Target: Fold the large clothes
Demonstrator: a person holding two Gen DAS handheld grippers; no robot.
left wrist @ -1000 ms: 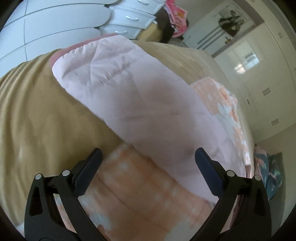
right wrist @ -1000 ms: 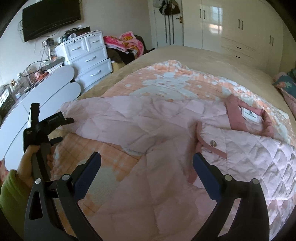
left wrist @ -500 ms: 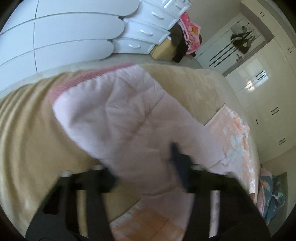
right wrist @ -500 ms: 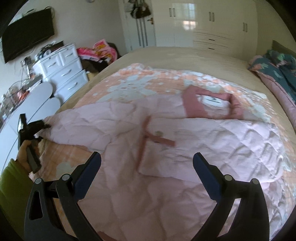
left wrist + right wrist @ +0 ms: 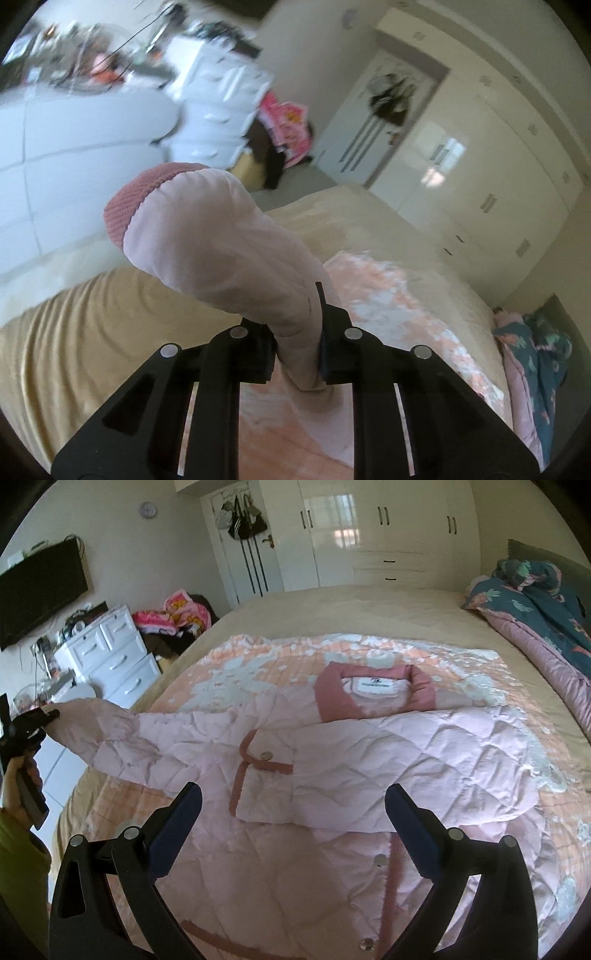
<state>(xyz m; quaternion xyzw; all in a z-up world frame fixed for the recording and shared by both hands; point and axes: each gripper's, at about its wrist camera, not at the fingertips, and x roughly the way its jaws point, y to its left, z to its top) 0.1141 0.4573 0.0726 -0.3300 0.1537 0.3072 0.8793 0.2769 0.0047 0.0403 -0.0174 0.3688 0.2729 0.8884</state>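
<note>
A pale pink quilted jacket (image 5: 388, 753) with a darker pink collar (image 5: 332, 698) lies spread on the bed, one sleeve folded across its chest. Its other sleeve (image 5: 221, 243) with a ribbed pink cuff (image 5: 125, 206) is lifted off the bed. My left gripper (image 5: 295, 332) has its jaws closing tight on that sleeve, and the pads press on the cloth. In the right wrist view the left gripper (image 5: 33, 720) holds the sleeve (image 5: 110, 738) up at the far left. My right gripper (image 5: 293, 801) hovers open over the jacket's front, with nothing between its fingers.
An orange and white blanket (image 5: 240, 664) lies under the jacket on the beige bed (image 5: 332, 605). Dark floral bedding (image 5: 535, 602) is piled at the back right. A white dresser (image 5: 114, 653) and a wall TV (image 5: 40, 587) stand left. White wardrobes (image 5: 369, 528) line the far wall.
The left gripper went from wide open to shut on the sleeve and lifted it off the bed. The right gripper swung right, over the jacket's front, and stayed open.
</note>
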